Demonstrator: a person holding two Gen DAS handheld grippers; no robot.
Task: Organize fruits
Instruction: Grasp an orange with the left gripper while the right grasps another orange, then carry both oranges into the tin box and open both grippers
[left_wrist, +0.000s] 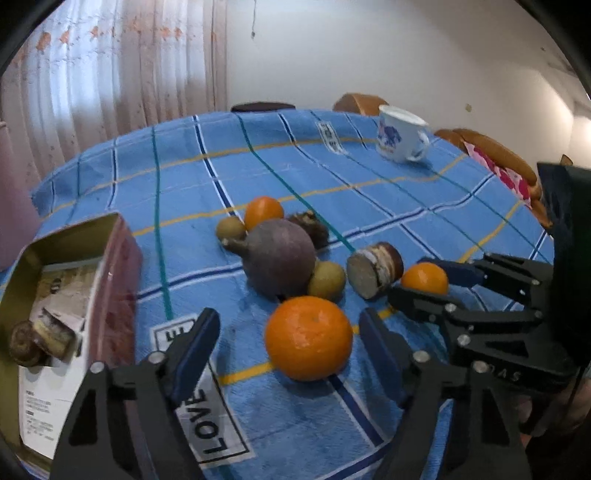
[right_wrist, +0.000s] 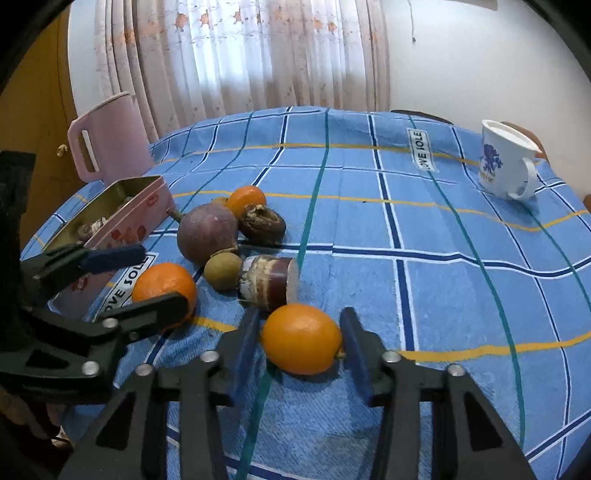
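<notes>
Left wrist view: left hand-held gripper (left_wrist: 288, 345) straddles an orange (left_wrist: 308, 338) on the table (left_wrist: 369, 206), released; right hand-held gripper (right_wrist: 297, 341) brackets a smaller one (right_wrist: 301, 338) (contact unclear). Round fruit may roll from closing pads.

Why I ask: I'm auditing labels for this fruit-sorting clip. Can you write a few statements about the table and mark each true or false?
1. The left claw straddles a large orange with a gap on each side. True.
2. The white mug lies tipped on its side. False: it stands upright on the blue checked cloth.
3. The right claw has a small orange between its fingers, and the fruit rests on the cloth. True.
4. The pink tin has its lid on. False: it is open, with items inside.
</notes>
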